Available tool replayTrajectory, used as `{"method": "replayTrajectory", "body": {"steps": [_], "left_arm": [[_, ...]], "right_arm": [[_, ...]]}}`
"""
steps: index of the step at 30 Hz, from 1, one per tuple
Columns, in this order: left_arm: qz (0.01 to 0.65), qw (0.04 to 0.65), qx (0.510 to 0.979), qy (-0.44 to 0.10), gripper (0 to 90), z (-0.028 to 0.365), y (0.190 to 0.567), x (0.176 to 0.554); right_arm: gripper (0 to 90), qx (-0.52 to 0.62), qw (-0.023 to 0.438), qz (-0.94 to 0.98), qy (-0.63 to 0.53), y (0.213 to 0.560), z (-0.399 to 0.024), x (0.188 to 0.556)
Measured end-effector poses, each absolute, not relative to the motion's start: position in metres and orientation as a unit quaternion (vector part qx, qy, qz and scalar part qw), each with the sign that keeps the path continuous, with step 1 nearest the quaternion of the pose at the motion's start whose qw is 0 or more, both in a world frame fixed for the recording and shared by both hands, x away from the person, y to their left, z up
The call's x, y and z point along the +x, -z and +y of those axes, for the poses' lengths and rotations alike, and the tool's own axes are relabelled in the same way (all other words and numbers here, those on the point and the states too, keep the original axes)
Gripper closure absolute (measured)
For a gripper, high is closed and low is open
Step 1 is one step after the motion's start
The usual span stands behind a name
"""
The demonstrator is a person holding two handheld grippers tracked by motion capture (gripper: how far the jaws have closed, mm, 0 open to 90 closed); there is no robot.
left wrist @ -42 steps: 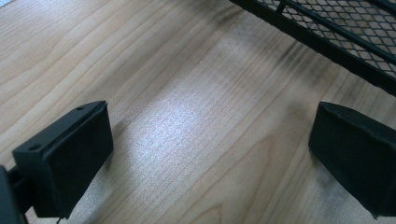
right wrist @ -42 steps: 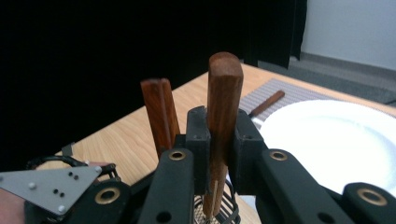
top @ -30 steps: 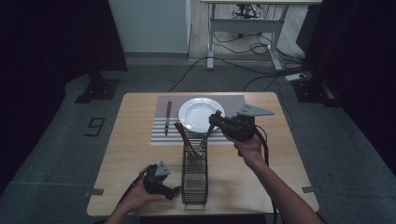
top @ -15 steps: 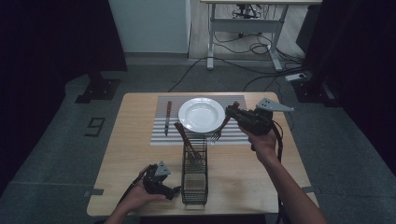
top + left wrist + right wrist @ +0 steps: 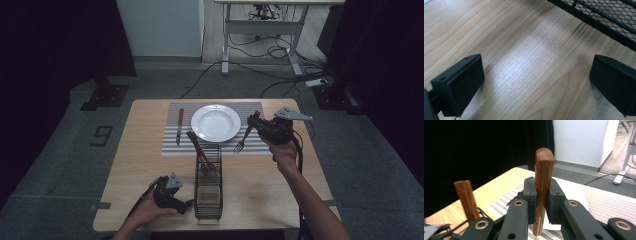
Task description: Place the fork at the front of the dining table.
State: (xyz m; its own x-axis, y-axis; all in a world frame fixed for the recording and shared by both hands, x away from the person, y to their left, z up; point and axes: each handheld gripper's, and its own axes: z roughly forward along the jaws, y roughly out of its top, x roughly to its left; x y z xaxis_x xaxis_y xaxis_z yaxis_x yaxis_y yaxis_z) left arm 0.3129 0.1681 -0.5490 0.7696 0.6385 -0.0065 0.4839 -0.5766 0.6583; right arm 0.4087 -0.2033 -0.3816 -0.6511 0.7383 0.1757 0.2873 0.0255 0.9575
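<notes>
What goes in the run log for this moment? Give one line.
right gripper: shut on fork, above placemat right of plate | left gripper: open, beside basket

Your table (image 5: 140,150), light wood, sits mid-frame on grey floor. A striped placemat (image 5: 170,145) lies across its upper middle. On the mat you have a white plate (image 5: 216,122) at centre and a knife (image 5: 179,126) left of it, apart. A black wire caddy (image 5: 208,187) stands on bare wood at lower centre, below the mat.
</notes>
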Motion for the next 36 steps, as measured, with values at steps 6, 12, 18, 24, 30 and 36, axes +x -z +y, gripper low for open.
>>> {"method": "replayTrajectory", "body": {"steps": [6, 12, 18, 24, 30, 36], "left_arm": [[0.319, 0.332, 0.88, -0.116, 0.0, 0.168, 0.549, 0.313], [0.32, 0.333, 0.88, -0.117, 0.0, 0.168, 0.549, 0.313], [0.32, 0.333, 0.88, -0.117, 0.0, 0.168, 0.549, 0.313], [0.32, 0.333, 0.88, -0.116, 0.0, 0.168, 0.549, 0.313], [0.32, 0.333, 0.88, -0.116, 0.0, 0.168, 0.549, 0.313], [0.32, 0.333, 0.88, -0.116, 0.0, 0.168, 0.549, 0.313]], "right_arm": [[80.5, 0.382, 0.204, 0.693, -0.576, 0.389, -0.208, 0.415], [80.5, 0.393, 0.219, 0.698, -0.556, 0.397, -0.212, 0.422], [80.5, 0.408, 0.233, 0.703, -0.534, 0.407, -0.218, 0.431], [80.5, 0.427, 0.241, 0.701, -0.519, 0.416, -0.225, 0.439], [80.5, 0.433, 0.251, 0.701, -0.508, 0.422, -0.229, 0.444], [80.5, 0.44, 0.26, 0.704, -0.493, 0.429, -0.231, 0.448]]}}
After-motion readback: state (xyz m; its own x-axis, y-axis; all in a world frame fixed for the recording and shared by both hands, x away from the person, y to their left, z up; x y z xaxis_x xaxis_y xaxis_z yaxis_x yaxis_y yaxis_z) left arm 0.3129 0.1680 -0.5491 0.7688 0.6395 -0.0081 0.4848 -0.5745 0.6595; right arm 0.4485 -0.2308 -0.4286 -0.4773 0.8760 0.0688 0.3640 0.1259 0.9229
